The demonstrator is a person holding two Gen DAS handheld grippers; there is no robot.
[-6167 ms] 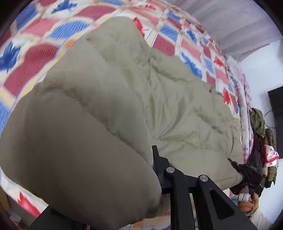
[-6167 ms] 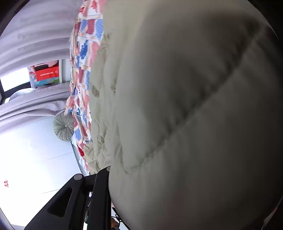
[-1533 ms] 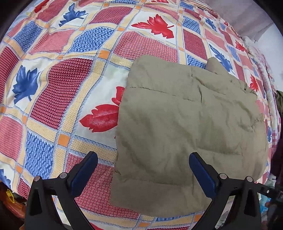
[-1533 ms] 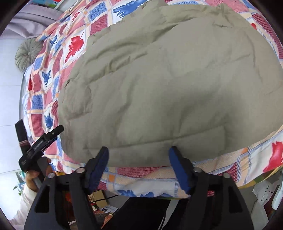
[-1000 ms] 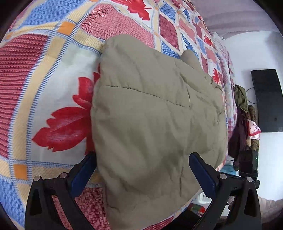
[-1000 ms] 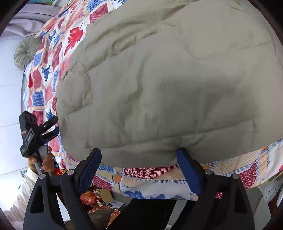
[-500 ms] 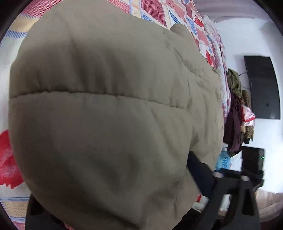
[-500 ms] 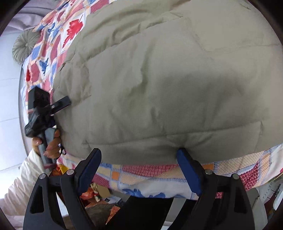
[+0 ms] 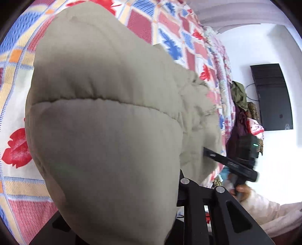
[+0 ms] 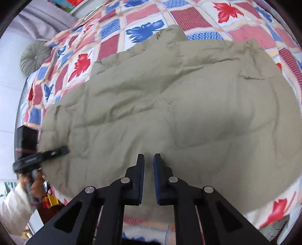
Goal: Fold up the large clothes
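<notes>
Much of my view is blocked or smeared

From my left wrist camera the puffy khaki quilted coat (image 9: 105, 135) bulges over the left gripper (image 9: 169, 190), hiding its left finger and both pads, so I cannot see where the closing jaws bite. From the right wrist, the closing blue-padded right gripper (image 10: 149, 177) has a narrow gap whose contents I cannot make out. The far hand (image 10: 35, 185) is motion-blurred there. The red, white and blue leaf-patterned patchwork bedspread (image 10: 143, 17) runs off every edge.
</notes>
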